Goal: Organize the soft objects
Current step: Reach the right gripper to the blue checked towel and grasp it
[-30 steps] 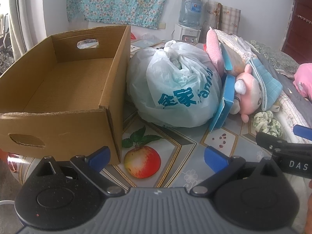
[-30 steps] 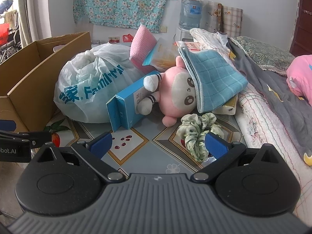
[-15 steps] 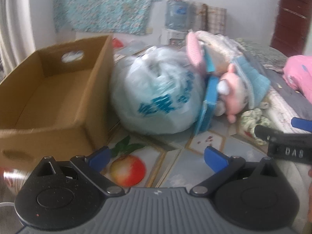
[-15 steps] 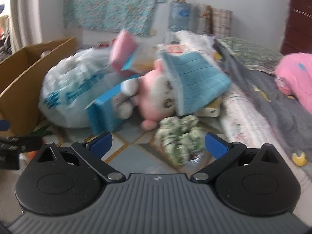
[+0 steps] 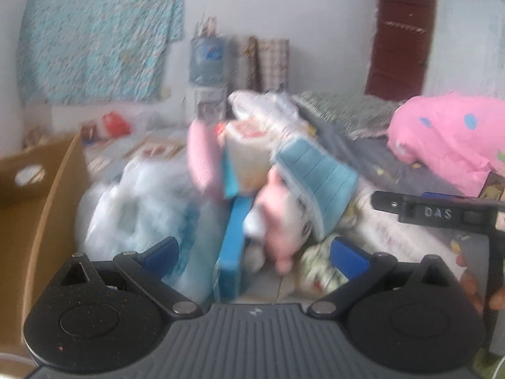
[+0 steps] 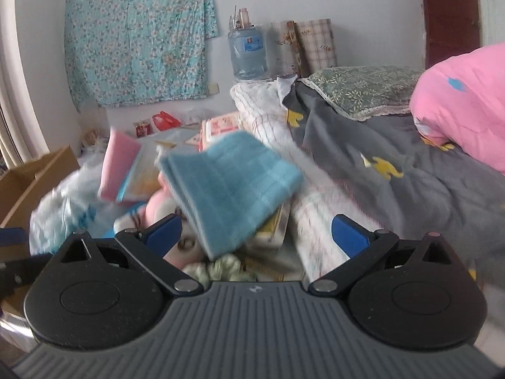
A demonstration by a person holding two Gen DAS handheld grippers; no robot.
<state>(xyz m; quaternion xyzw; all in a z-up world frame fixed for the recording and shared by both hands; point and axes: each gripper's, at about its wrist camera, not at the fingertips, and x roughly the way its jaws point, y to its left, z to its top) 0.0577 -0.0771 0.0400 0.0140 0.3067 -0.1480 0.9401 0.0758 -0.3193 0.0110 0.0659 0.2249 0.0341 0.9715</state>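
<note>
Atop the pink plush toy (image 6: 157,211) lies a blue towel (image 6: 230,186).

Both wrist cameras look forward, low and close, at the pile beside the bed. Left view sits further left, taking in the box (image 5: 41,195). Both share the blue towel (image 5: 315,177) (image 6: 230,186).

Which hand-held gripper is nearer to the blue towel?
Right. The right hand-held gripper is just below the blue towel; the left hand-held gripper sits farther back and left, by the plastic bag.
</note>
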